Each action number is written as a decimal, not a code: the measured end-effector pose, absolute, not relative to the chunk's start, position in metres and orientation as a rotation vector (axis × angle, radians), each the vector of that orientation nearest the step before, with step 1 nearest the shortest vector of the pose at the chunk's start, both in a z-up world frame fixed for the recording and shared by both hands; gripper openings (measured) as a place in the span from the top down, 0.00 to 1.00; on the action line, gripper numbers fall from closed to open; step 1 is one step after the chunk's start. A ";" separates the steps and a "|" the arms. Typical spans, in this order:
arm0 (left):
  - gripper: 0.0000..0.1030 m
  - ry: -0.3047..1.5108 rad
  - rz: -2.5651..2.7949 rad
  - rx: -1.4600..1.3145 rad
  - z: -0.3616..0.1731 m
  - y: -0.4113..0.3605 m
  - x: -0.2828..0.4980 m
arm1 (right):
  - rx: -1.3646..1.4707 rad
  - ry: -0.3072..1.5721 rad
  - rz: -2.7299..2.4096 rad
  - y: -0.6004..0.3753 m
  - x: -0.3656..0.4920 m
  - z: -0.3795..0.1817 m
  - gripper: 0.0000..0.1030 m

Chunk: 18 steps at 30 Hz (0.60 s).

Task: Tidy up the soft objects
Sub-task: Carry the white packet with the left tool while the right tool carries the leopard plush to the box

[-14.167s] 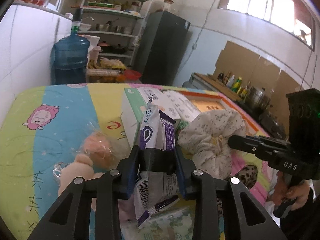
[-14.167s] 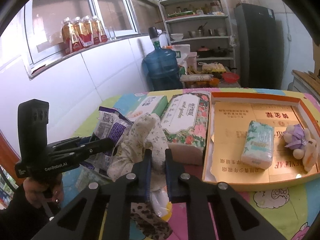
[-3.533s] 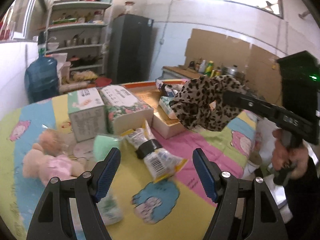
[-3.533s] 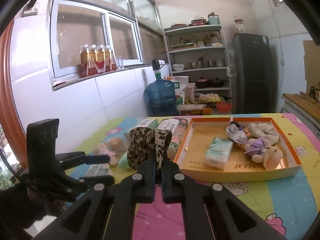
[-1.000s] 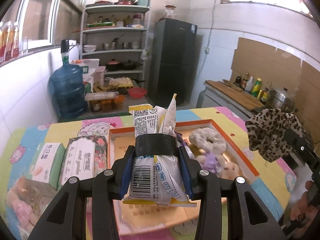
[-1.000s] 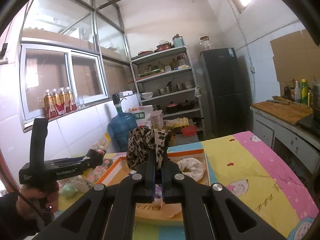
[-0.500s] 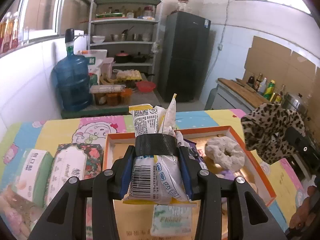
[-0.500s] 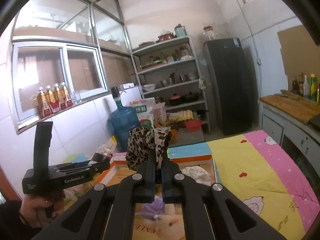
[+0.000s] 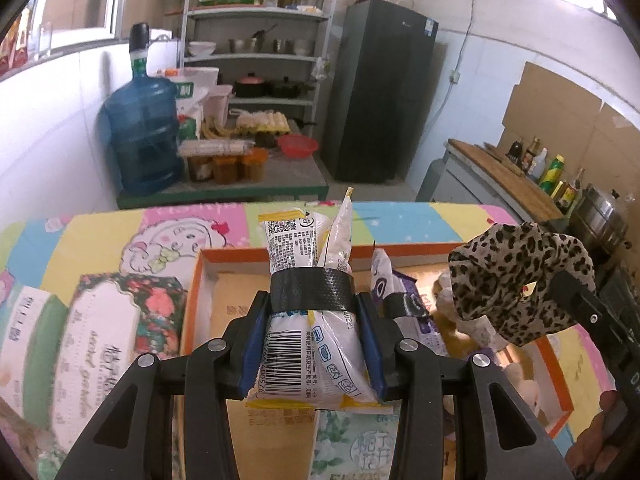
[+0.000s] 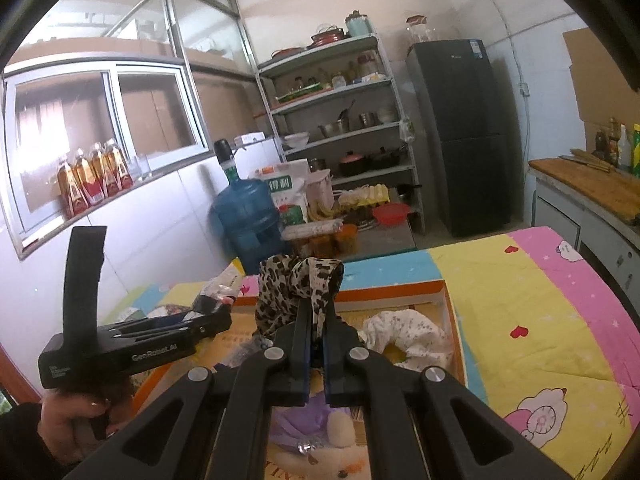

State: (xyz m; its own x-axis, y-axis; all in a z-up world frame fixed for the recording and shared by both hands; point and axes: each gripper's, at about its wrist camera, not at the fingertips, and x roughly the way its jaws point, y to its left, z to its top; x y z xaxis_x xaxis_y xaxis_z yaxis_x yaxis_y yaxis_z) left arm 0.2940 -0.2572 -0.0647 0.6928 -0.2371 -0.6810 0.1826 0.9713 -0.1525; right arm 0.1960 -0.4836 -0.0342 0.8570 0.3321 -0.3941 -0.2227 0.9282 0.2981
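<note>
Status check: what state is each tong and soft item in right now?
Left tongs: shut on yellow-white packet, above the tray.
Right tongs: shut on leopard scrunchie.
Orange tray: open, partly filled.
Floral scrunchie: lying in tray.
Purple packet: in tray.

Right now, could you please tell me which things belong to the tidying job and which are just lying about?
Job:
white-and-yellow plastic packet in left gripper
leopard-print fabric scrunchie in right gripper
orange-rimmed cardboard tray

Lying about:
floral tissue box
blue water jug
</note>
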 end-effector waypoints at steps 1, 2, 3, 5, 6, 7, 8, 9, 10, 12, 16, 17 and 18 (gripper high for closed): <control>0.57 0.779 -0.237 -0.076 -0.067 -0.258 0.296 | 0.246 0.465 0.295 -0.483 0.197 -0.036 0.96; 0.57 0.789 -0.239 -0.079 -0.069 -0.259 0.298 | 0.246 0.473 0.293 -0.483 0.199 -0.038 0.96; 0.57 0.796 -0.241 -0.080 -0.071 -0.261 0.299 | 0.245 0.479 0.293 -0.483 0.200 -0.038 0.95; 0.57 0.806 -0.244 -0.082 -0.074 -0.262 0.300 | 0.245 0.495 0.294 -0.483 0.202 -0.041 0.95; 0.57 0.811 -0.246 -0.083 -0.075 -0.263 0.301 | 0.245 0.501 0.294 -0.482 0.203 -0.042 0.95; 0.57 0.815 -0.249 -0.086 -0.076 -0.263 0.302 | 0.242 0.508 0.295 -0.482 0.204 -0.044 0.95; 0.57 0.819 -0.252 -0.087 -0.076 -0.262 0.303 | 0.239 0.514 0.296 -0.480 0.204 -0.045 0.95; 0.57 0.823 -0.256 -0.089 -0.077 -0.262 0.303 | 0.237 0.519 0.296 -0.480 0.205 -0.045 0.95; 0.57 0.825 -0.260 -0.091 -0.078 -0.262 0.303 | 0.234 0.525 0.296 -0.479 0.206 -0.046 0.95; 0.57 0.833 -0.268 -0.096 -0.079 -0.262 0.304 | 0.229 0.534 0.296 -0.478 0.207 -0.048 0.95; 0.57 0.837 -0.269 -0.090 -0.080 -0.262 0.304 | 0.227 0.553 0.289 -0.477 0.209 -0.051 0.95; 0.57 0.835 -0.269 -0.084 -0.080 -0.263 0.304 | 0.229 0.558 0.286 -0.478 0.210 -0.052 0.95; 0.57 0.835 -0.270 -0.083 -0.080 -0.263 0.303 | 0.233 0.563 0.285 -0.479 0.211 -0.053 0.93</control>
State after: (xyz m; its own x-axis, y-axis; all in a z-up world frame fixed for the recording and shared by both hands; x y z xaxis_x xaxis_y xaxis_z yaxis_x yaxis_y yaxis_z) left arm 0.3035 -0.2631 -0.0796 0.6393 -0.2686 -0.7205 0.2040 0.9627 -0.1779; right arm 0.2107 -0.4787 -0.0526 0.8080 0.3275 -0.4897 -0.2009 0.9346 0.2934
